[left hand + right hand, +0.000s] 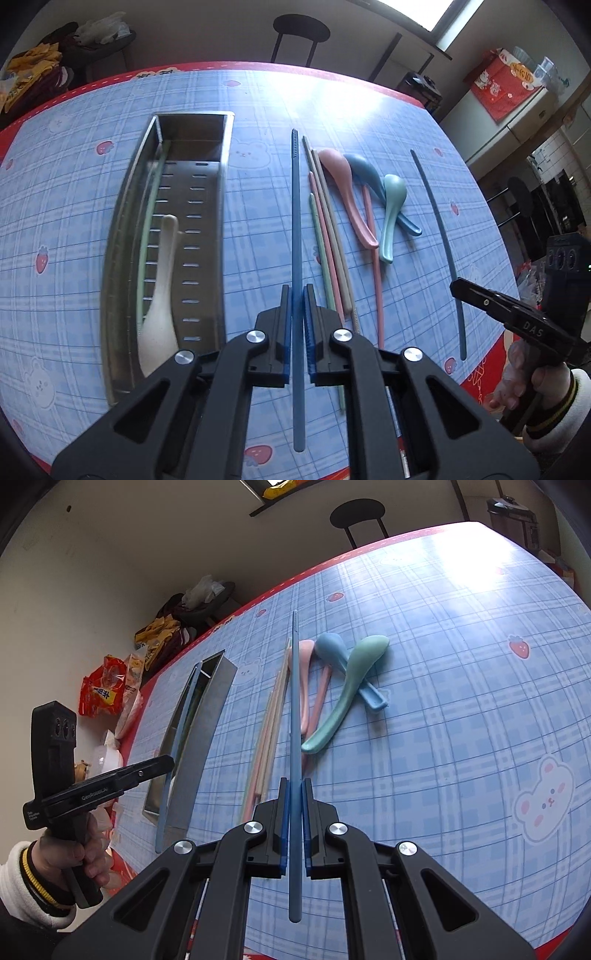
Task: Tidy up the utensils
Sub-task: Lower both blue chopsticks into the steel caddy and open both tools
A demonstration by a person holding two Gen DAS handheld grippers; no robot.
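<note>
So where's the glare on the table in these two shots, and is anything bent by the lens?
Left wrist view: window glare washes out the tablecloth at the far edge; the metal tray bows outward. Right wrist view: the glare sits at upper right of the table, and the blue chopstick in the right gripper stays sharp.

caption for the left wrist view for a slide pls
Left gripper clamps a blue chopstick beside the metal tray, spoons waiting on the table.
</note>
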